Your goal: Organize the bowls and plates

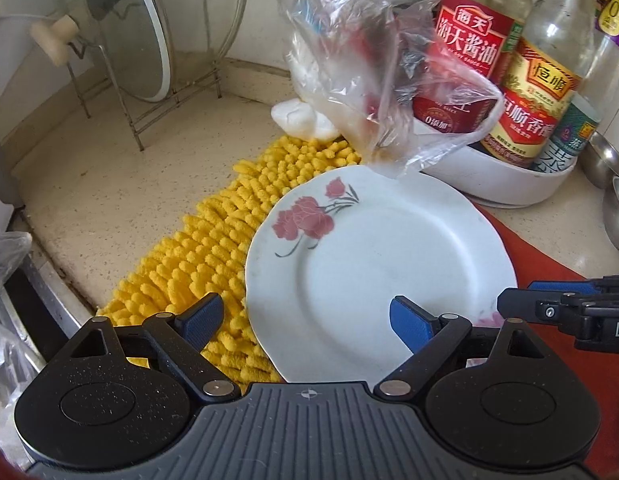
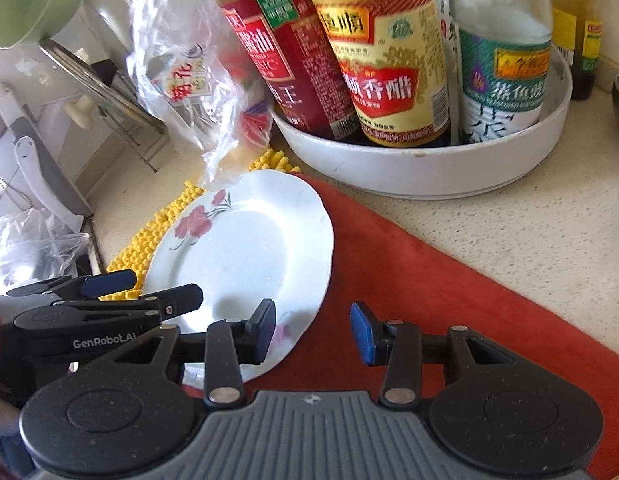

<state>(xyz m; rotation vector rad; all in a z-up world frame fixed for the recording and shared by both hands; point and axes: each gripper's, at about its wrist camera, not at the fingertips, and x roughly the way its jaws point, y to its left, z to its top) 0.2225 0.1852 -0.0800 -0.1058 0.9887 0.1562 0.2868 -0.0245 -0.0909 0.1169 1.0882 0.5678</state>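
Observation:
A white plate with red flowers lies flat, half on a yellow chenille mat and half on a red cloth. My left gripper is open over the plate's near left edge, holding nothing. The plate also shows in the right wrist view. My right gripper is open over the plate's near right edge and the red cloth, holding nothing. The left gripper shows at the left of the right wrist view.
A white round tray of sauce bottles stands behind the plate. A clear plastic bag overhangs the plate's far rim. A wire rack with a glass lid stands far left. Steel bowls sit at the right. A green bowl hangs upper left.

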